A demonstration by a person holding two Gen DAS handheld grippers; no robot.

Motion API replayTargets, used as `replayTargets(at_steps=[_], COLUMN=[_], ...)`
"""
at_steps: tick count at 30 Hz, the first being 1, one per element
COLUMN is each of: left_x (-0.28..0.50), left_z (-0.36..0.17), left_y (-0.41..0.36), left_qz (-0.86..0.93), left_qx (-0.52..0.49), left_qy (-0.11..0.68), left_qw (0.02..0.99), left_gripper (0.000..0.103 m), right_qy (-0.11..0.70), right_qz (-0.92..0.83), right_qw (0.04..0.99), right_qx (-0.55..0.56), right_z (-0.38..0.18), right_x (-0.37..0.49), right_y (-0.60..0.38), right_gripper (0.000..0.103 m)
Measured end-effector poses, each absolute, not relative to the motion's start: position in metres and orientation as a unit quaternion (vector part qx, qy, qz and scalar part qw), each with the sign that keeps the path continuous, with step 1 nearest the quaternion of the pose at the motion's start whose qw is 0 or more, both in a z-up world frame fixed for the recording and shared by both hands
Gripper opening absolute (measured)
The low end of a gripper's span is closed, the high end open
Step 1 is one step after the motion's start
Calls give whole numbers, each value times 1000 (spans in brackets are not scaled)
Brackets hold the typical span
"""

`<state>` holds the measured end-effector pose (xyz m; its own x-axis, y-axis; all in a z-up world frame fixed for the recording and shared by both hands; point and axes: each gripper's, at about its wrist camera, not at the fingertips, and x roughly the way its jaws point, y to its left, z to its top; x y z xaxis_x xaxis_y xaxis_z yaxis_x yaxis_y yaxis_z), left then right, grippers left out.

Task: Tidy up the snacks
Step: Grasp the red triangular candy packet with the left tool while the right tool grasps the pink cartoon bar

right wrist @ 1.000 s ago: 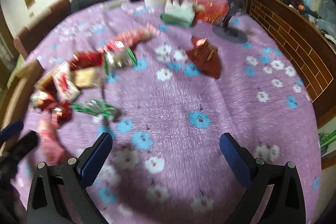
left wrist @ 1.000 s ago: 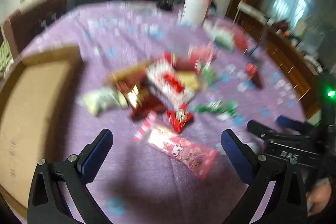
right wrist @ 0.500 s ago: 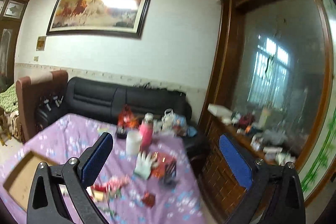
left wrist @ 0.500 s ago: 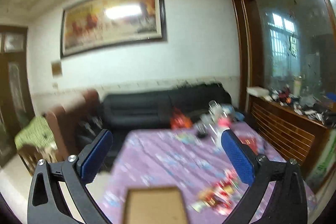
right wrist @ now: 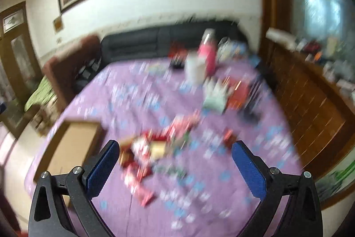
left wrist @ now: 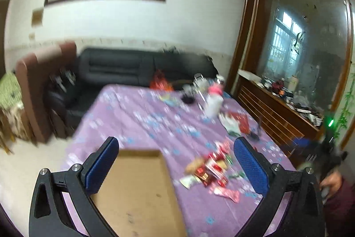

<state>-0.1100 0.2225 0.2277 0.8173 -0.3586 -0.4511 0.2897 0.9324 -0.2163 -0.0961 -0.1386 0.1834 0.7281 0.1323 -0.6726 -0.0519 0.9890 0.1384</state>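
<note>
One bare cardboard box [left wrist: 137,190], snacks [left wrist: 210,170] beside

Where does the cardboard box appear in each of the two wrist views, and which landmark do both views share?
Left wrist view: the cardboard box sits at bottom centre, just right of the left claw's left finger.
Right wrist view: the cardboard box lies at the left, on the table's near-left edge.
Shared landmark: the pink bottle at the far end of the purple tablecloth.
</note>
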Motion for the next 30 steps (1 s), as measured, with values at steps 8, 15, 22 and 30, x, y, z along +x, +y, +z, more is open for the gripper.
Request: replayTargets(at_steps=[8,15,22,30], left_x=[-96,-67,-34,5], left_z=[148,123,89,46], left_y=[177,140,113,55], left_qz=[-172,-157,-128,-114], left_qx=[-122,-138,-153,-92], left_qy=[310,384,441,497], left_qw=[927,899,875,855], left_gripper=[103,86,80,56], right_qy=[450,448,446,420], right_qz=[156,226,274,261], right_qw=[879,864,852,867], right_qx=[-17,-35,7,59], right_z=[70,38,28,43], right_x=[-80,-61,-57,-74], right_y=[-85,-61,-72,-113], right_gripper=[83,68,30,30])
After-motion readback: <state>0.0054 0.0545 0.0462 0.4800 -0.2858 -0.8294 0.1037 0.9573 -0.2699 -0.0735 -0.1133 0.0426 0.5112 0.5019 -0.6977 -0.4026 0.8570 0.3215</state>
